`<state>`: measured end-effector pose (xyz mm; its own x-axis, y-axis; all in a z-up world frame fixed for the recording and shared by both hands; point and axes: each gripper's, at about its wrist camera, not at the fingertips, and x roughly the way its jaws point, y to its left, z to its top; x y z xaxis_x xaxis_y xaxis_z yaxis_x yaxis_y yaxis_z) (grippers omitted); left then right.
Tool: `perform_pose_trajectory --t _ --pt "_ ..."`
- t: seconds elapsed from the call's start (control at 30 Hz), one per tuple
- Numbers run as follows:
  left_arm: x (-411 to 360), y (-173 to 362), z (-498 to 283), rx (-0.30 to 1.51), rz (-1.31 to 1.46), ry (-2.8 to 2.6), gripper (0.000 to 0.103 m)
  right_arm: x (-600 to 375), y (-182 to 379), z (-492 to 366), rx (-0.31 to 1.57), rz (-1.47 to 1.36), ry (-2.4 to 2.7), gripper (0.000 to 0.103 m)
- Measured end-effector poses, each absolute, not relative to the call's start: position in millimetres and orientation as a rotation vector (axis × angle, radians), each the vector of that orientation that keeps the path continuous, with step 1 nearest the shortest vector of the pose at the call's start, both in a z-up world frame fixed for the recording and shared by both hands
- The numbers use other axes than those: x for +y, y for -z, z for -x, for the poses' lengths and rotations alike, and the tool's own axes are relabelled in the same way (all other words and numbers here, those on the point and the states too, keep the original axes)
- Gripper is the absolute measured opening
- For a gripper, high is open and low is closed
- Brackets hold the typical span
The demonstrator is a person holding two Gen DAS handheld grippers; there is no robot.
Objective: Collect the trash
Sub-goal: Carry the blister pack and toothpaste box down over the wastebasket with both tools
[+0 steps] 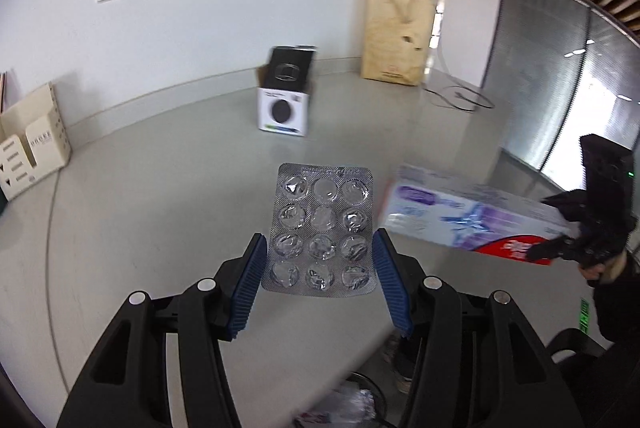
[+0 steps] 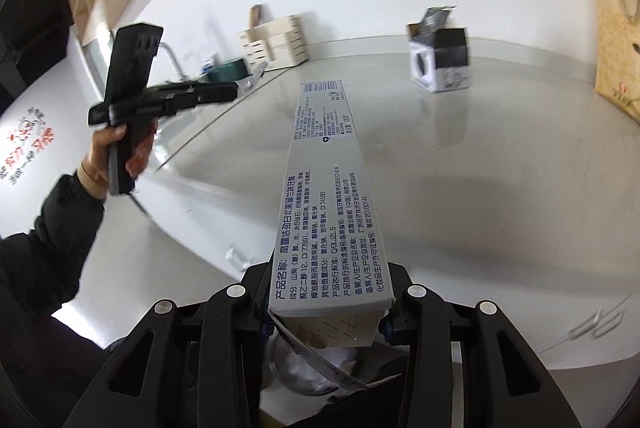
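The grey table (image 1: pixel 160 187) fills both views, with a brown paper bag (image 1: pixel 394 35) against the back wall, a cream file holder (image 1: pixel 32 143) at the far left and a small black-and-white box (image 1: pixel 285 99) standing open near the wall. Below the table edge, low in the left wrist view, a bin with a clear liner (image 1: pixel 352 404) shows blurred, and this is likely where the trash goes. The right gripper (image 2: pixel 328 312) has its fingers closed on the near end of a long toothpaste box (image 2: pixel 332 195), which sticks out level over the table with its end flap hanging loose below. The left gripper (image 1: pixel 320 280) holds an emptied blister pack (image 1: pixel 324 228) by its two side edges between blue pads (image 1: pixel 250 284), the foil sheet lifted clear of the table and tilted upward. Both pieces seem to be in carriage to the bin. To do this well, I judge the grips should be kept as they are until each piece is over the liner's mouth: the blister pack is thin and pinched only at its edges, so a sudden swing or twist could let it slip. The long box has leverage against the fingers, so lowering its far end into the bin first, then releasing, should stop it catching on the rim.
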<state>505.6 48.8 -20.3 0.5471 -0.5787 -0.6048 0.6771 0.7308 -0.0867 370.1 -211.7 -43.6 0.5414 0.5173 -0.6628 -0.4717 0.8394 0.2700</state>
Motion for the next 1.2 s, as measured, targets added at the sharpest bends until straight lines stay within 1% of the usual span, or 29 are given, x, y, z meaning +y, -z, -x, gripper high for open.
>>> perform_pose_trajectory --t 0.2,0.27,0.43,0.53,0.63,0.83,0.97,1.07,1.2 --pt "50 67 -427 0.697 -0.159 0.797 0.055 -191 67 -314 0.855 -0.070 -0.620 0.042" --pt "57 85 -409 0.737 -0.125 0.822 0.055 -186 76 -300 0.881 -0.081 -0.630 0.042" --pt "72 136 -392 0.829 -0.056 0.859 0.055 -165 107 -268 0.963 -0.076 -0.657 0.042" --pt "73 183 -393 0.932 -0.044 0.848 0.055 -151 137 -263 1.037 -0.078 -0.680 0.042" --pt "73 236 -397 1.050 -0.021 0.831 0.055 -133 181 -271 1.146 -0.078 -0.678 0.042" --pt "74 315 -410 1.203 0.039 0.790 0.055 -105 265 -296 1.313 -0.119 -0.715 0.042" --pt "78 351 -422 1.273 0.073 0.743 0.055 -98 311 -315 1.382 -0.164 -0.698 0.042" --pt "76 365 -429 1.307 0.046 0.719 0.055 -99 329 -325 1.407 -0.219 -0.691 0.042" --pt "75 384 -438 1.349 0.024 0.695 0.055 -106 348 -344 1.434 -0.224 -0.675 0.042"
